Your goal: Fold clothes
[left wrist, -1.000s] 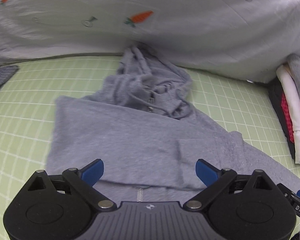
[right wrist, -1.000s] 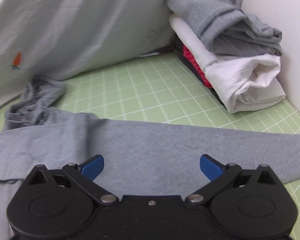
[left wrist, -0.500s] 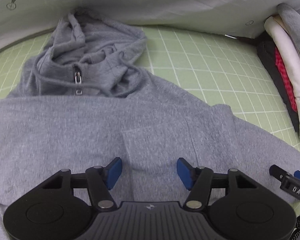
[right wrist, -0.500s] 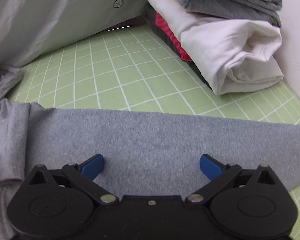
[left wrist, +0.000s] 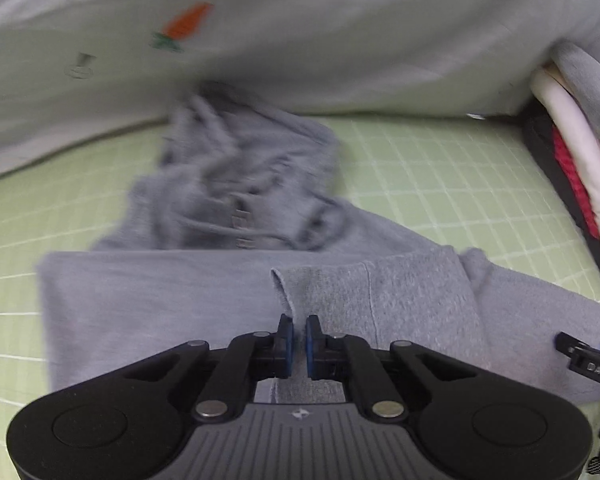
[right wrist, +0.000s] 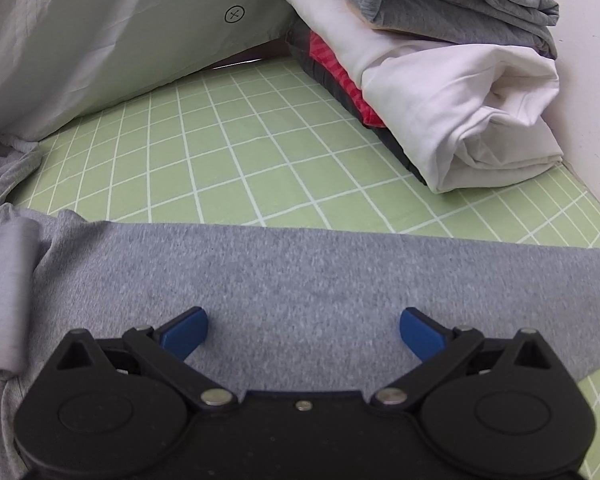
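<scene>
while left tool (left wrist: pixel 297 338) pinches hoodie (left wrist: pixel 220 300), right tool (right wrist: pixel 303 330) gapes; folded stack (right wrist: pixel 440 92) nearby.

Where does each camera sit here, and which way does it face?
Left wrist: rides on the left gripper, facing forward and down at the grey hoodie; its jaws, just closed, pinch a fold.
Right wrist: rides on the right gripper, facing forward and down at the hoodie's sleeve; its jaws stand open.
Shared: the hoodie, green grid mat, stack of folded clothes.
</scene>
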A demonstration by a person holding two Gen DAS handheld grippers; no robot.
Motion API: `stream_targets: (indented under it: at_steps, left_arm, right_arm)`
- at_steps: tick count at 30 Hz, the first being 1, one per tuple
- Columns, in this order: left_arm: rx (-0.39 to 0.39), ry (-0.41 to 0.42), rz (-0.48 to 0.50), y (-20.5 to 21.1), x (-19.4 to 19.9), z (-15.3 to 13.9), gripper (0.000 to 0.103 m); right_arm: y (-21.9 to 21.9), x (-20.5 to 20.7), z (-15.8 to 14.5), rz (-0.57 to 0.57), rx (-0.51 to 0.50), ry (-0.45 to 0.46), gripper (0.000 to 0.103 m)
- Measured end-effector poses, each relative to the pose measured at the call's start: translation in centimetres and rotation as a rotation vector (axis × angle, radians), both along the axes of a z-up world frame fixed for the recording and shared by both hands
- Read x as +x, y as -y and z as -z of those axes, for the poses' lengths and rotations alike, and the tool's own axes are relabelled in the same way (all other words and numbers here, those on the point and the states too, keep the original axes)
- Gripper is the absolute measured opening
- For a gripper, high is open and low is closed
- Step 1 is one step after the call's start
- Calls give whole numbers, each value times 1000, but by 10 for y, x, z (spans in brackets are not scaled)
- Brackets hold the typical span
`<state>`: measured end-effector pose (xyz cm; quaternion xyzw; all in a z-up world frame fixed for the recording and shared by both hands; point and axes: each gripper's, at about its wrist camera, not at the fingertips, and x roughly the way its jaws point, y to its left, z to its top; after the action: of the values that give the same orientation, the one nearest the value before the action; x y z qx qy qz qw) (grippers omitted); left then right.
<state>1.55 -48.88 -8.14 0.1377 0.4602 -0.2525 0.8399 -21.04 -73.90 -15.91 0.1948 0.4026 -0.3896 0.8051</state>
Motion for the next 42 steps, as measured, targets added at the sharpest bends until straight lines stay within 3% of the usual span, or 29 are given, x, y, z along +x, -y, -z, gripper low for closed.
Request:
stream_targets:
  at_steps: [5, 9, 14, 17, 19, 21, 25, 30, 34, 39, 42]
  left_arm:
    - [68, 18, -225, -67, 38, -4, 8]
    - [119, -22, -338, -100, 60, 15, 14]
    - [149, -68, -372, -105, 64, 41, 32]
    - [152, -67, -389, -107, 62, 40, 56]
    - [81, -81, -392, -114, 59, 30, 61]
    - [14, -77, -378, -121, 52, 13, 62]
    - [-46, 29, -321, -135, 24, -26, 79]
    - [-119, 85, -255, -163, -10, -51, 92]
    - [-171, 82, -209, -183, -31, -60, 93]
    - [-199, 72, -90, -189, -52, -57, 95]
    - [-213, 44, -58, -186, -61, -58, 95]
  right_arm:
    - [1, 2, 0, -10, 4, -7, 103]
    - [1, 4, 0, -14, 2, -10, 103]
    - [1, 6, -1, -6, 4, -21, 103]
    - [-3, 11, -6, -13, -12, -57, 103]
    - [-15, 16, -14, -41, -46, -86, 103]
    - [-30, 15, -28, -51, -70, -55, 103]
    - [-69, 8, -56, -73, -58, 57, 103]
    - [-125, 5, -78, -158, -90, 74, 103]
    - [-165, 1, -90, -180, -106, 76, 103]
    - [-202, -5, -100, -144, -204, -9, 103]
    - [-209, -23, -112, -134, -167, 44, 103]
